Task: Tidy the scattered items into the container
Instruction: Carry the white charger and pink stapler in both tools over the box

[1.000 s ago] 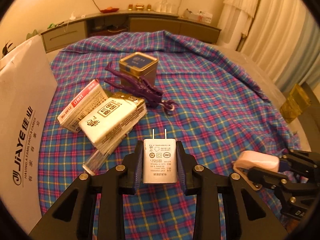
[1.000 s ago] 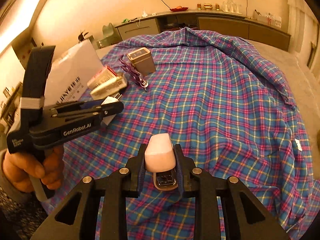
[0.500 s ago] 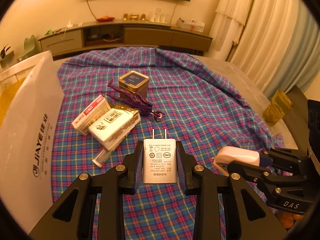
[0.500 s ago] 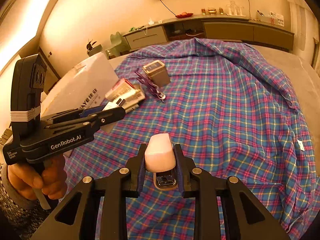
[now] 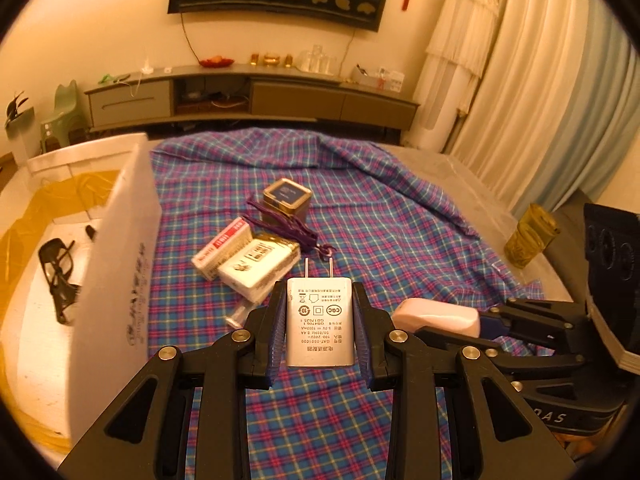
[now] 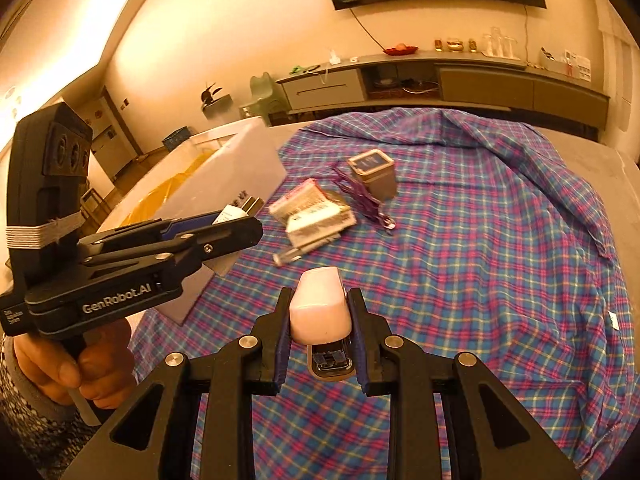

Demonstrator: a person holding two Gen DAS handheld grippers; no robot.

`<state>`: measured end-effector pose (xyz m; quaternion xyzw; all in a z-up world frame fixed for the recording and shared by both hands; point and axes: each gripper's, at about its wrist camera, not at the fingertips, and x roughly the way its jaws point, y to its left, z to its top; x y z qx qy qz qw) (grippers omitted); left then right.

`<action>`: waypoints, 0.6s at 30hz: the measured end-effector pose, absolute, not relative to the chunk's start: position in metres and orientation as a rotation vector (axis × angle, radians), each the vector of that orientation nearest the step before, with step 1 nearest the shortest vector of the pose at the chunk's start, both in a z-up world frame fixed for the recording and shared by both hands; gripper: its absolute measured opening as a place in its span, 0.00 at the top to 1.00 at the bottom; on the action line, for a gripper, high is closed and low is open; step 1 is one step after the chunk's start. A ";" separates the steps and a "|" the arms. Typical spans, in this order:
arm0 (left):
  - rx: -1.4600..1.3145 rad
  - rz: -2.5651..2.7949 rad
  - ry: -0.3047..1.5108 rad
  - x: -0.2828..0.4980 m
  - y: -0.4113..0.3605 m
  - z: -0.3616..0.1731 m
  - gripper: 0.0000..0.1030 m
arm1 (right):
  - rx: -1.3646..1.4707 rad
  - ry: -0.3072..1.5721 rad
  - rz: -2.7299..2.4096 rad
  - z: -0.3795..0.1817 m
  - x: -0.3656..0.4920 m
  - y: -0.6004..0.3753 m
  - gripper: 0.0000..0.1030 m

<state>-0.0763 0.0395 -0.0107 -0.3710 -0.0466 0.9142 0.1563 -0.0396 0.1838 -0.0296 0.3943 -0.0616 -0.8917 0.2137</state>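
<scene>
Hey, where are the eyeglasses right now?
In the left wrist view, the eyeglasses lie inside the white box at the far left, beside the plaid cloth.

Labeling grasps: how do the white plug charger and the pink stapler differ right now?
Holder: the white two-prong plug charger sits in the left gripper; the pink-topped metal stapler sits in the right gripper.
Look: the charger is flat, boxy and printed; the stapler is rounded and plain.
Pose: charger prongs point away; stapler's metal mouth faces the camera.
Shared: both clamped above the plaid cloth.
</scene>
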 end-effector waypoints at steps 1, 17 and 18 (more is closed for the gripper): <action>-1.055 2.621 -0.141 -0.074 0.035 -0.008 0.69 | 1.090 -0.165 -2.470 -0.028 -0.040 0.180 0.73; -0.956 2.688 -0.260 -0.047 -0.026 0.022 0.69 | 0.971 -0.071 -2.417 0.009 -0.024 0.111 0.73; -0.949 2.690 -0.268 -0.045 -0.029 0.023 0.69 | 0.964 -0.067 -2.415 0.011 -0.023 0.107 0.73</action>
